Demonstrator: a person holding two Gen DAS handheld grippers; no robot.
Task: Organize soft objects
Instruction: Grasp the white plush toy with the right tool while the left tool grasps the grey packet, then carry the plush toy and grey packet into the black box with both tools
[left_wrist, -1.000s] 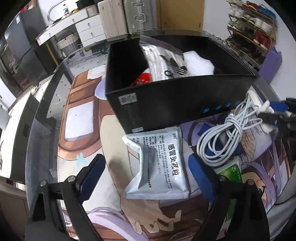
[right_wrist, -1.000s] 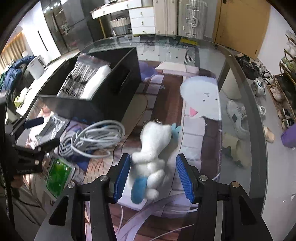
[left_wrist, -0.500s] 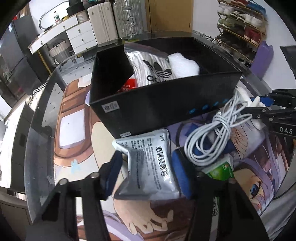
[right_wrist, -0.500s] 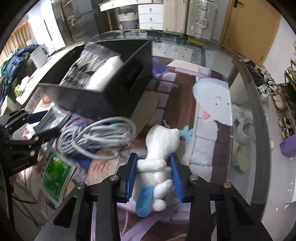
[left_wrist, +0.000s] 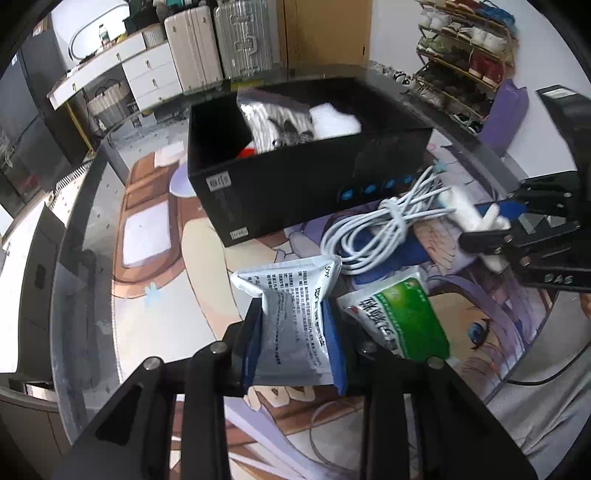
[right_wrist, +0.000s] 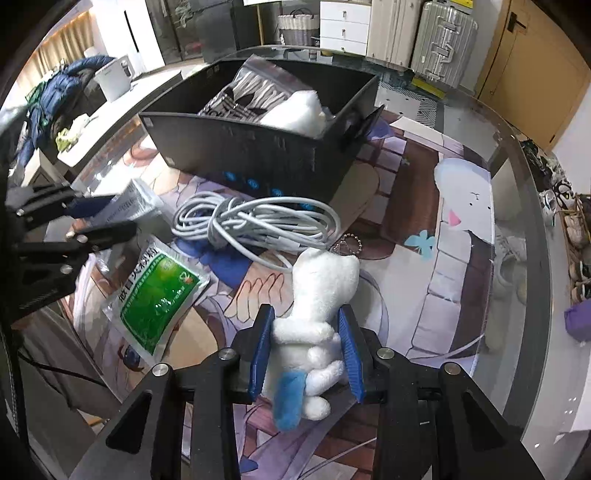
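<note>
Left gripper (left_wrist: 293, 347) fingers clamped on grey pouch (left_wrist: 291, 314), low center. Right gripper (right_wrist: 306, 350) fingers squeezed on white plush (right_wrist: 317, 306). Black box (left_wrist: 295, 184) at 12 o'clock, cable (right_wrist: 255, 223) before it, green pouch (right_wrist: 159, 295) on desk (right_wrist: 517, 332).

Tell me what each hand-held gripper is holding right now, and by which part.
The left hand-held gripper clamps the grey-white sachet across its lower half. The right hand-held gripper clamps the white plush toy around its body, above the blue tail.
</note>
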